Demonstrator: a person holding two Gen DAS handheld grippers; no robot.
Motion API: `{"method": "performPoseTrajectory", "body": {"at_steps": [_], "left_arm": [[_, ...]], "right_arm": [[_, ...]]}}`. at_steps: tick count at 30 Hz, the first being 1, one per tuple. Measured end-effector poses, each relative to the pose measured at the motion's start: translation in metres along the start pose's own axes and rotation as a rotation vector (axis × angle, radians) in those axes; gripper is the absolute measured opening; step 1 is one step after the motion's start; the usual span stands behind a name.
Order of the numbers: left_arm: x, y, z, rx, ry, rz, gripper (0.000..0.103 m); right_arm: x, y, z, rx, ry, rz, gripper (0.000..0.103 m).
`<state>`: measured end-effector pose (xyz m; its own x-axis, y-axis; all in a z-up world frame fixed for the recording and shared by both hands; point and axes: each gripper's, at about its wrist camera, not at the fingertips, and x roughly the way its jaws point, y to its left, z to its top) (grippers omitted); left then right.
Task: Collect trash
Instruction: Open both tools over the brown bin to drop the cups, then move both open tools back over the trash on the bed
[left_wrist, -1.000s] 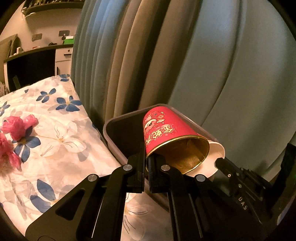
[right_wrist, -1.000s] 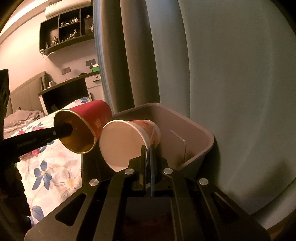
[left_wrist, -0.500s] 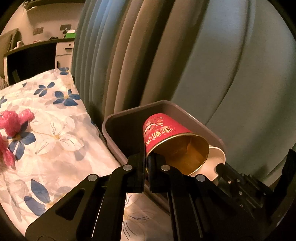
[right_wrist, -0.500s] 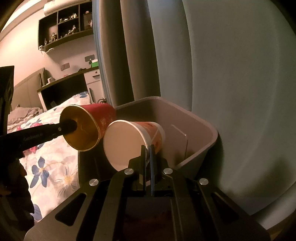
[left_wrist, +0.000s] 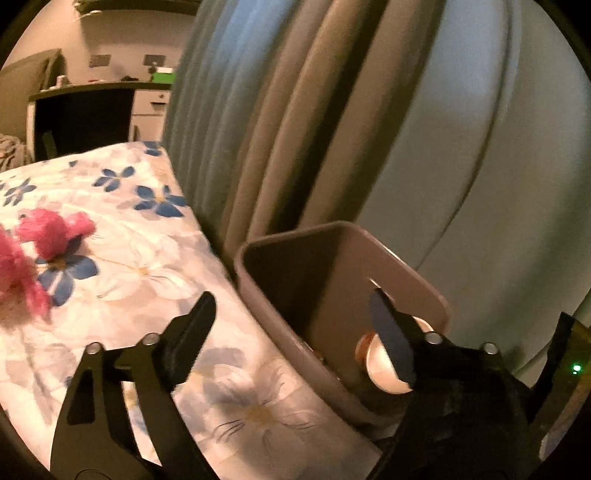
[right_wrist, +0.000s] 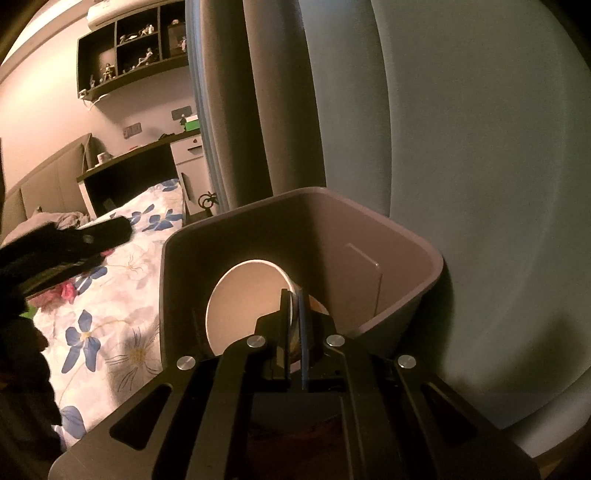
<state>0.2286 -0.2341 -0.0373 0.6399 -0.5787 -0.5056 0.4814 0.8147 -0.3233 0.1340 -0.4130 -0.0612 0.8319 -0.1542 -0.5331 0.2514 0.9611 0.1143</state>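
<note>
- The landmark is the grey-brown trash bin (right_wrist: 406, 254), which stands between the bed and the long grey-blue curtain (right_wrist: 461, 129); its open top faces both cameras.
- The right tongs (right_wrist: 294, 295) are pressed together on the rim of a white paper cup (right_wrist: 247, 302), pinching the cup's wall between the two pads.
- That cup lies on its side, mouth toward the right wrist camera, and hangs over the bin's opening, close to the bin's near-left wall.
- In the left wrist view the same cup (left_wrist: 380, 363) shows at the bin's near corner, partly hidden behind a finger (left_wrist: 391, 339) of the left tongs.
- The left tongs (left_wrist: 291, 314) stand spread wide; their jaws have just been opening, and nothing is pinched between them.
- One of their fingers is over the bedspread beside the bin, the other over the bin's opening, so the bin's near-left rim (left_wrist: 258, 295) lies between them.
- From the right wrist camera, the left tongs (right_wrist: 110, 230) appear as a dark, blurred shape left of the bin, above the bed.
- The bed (left_wrist: 122, 266) touches the bin's left side; its cover is white with blue flowers.
- A crumpled pink piece (left_wrist: 48, 229) lies on the bed, well apart from the bin.
- Something small and reddish shows low inside the bin, just beside the white cup; what it is cannot be told.
- Beyond the bin, a dark wall shelf (right_wrist: 129, 44) holds small figures.
</note>
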Motion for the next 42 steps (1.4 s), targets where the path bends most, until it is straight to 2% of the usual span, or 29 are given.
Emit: {"method": "performPoseTrajectory", "body": {"at_steps": [2,3,8,14,16,19,26,34,42], "left_arm": [[-0.010,0.006,-0.001,-0.017,-0.023,0.023,0.092],[-0.016,0.009,-0.001,-0.026,-0.031,0.037,0.094],[-0.034,0.026,-0.003,-0.050,-0.055,0.116,0.097],[-0.060,0.042,-0.007,-0.064,-0.084,0.203,0.097],[-0.069,0.046,-0.009,-0.061,-0.093,0.237,0.097],[-0.081,0.052,-0.012,-0.063,-0.100,0.272,0.097],[-0.108,0.062,-0.021,-0.048,-0.129,0.340,0.097],[-0.140,0.081,-0.029,-0.078,-0.162,0.388,0.097],[-0.174,0.107,-0.039,-0.100,-0.199,0.466,0.097]], "right_arm": [[0.000,0.000,0.001,0.003,-0.001,0.003,0.021],[-0.001,-0.001,0.001,0.003,-0.009,0.003,0.033],[-0.008,0.001,0.004,0.006,-0.035,0.000,0.035],[-0.031,0.014,0.008,-0.004,-0.104,0.006,0.063],[-0.039,0.019,0.009,0.000,-0.132,0.010,0.075],[-0.049,0.026,0.010,0.000,-0.167,0.010,0.084],[-0.059,0.051,0.008,-0.034,-0.187,0.024,0.087],[-0.067,0.080,0.004,-0.078,-0.210,0.053,0.088],[-0.072,0.110,0.001,-0.095,-0.205,0.111,0.088]]}}
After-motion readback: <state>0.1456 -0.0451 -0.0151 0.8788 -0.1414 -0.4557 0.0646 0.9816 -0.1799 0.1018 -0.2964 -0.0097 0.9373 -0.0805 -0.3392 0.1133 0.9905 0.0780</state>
